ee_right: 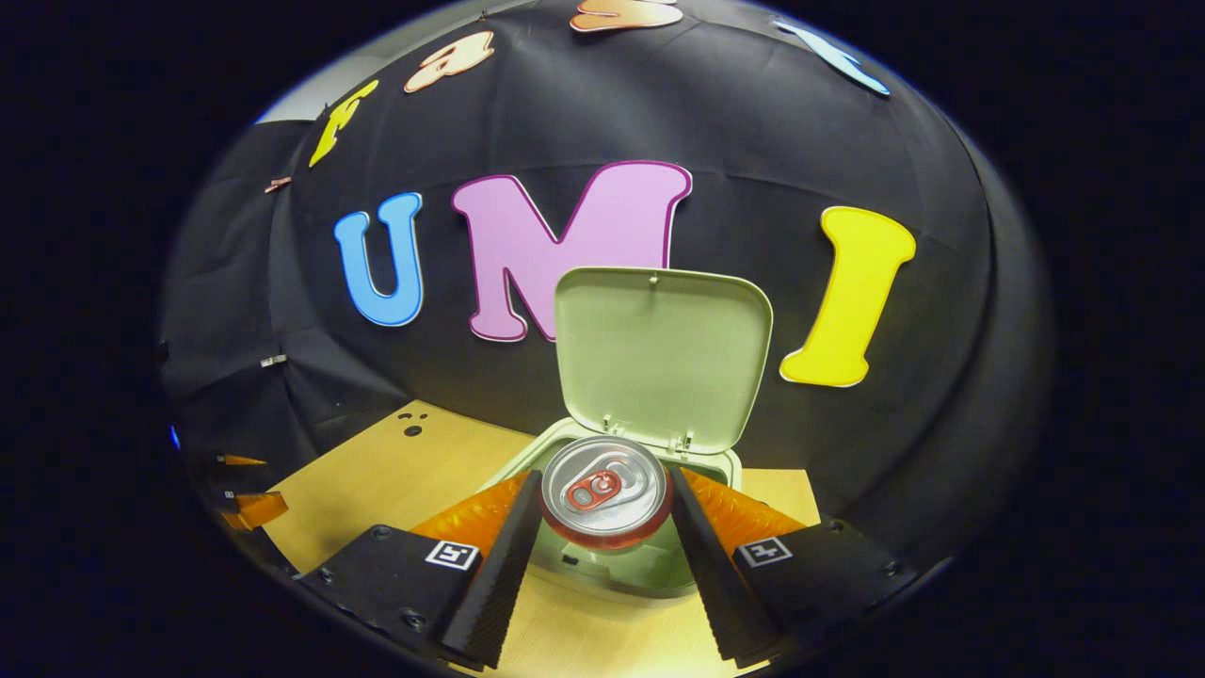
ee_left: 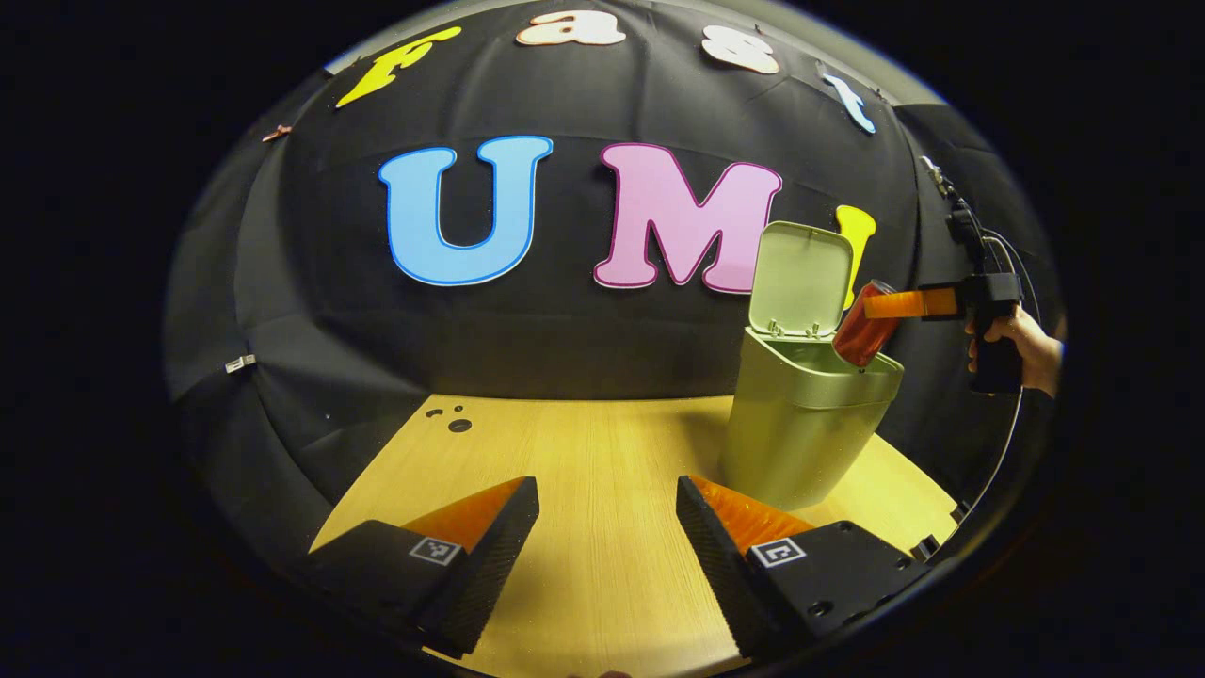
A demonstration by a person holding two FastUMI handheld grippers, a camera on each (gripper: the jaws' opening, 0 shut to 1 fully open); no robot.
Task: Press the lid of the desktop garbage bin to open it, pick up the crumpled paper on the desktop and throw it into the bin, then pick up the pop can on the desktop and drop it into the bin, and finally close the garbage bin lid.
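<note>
Right gripper view, nearest first: the right gripper (ee_right: 602, 527) has its two fingers closed against the sides of a red aluminium pop can with a silver pull-tab top (ee_right: 602, 490), and the can hangs directly over the mouth of the pale green plastic desktop garbage bin (ee_right: 612, 574). At twelve o'clock from the can, the bin's rounded green lid (ee_right: 659, 353) stands upright on its hinge, wide open.

Left gripper view: the left gripper (ee_left: 607, 537) hovers low over the table, fingers spread well apart and gripping nothing. Out at two o'clock the same can tilts into the bin's opening, carried by the other gripper with a hand (ee_left: 1021, 344) behind it.

Progress, as I judge it: lid open, can caught and poised at the rim, so letting it go and shutting the lid look like what remains. I can spot no crumpled paper on the tabletop; whether it lies inside the bin, I cannot tell.

The surface is a light wood-grain table (ee_left: 584, 452), with a few small dark holes at eleven o'clock. Beyond it, black cloth walls the booth.
</note>
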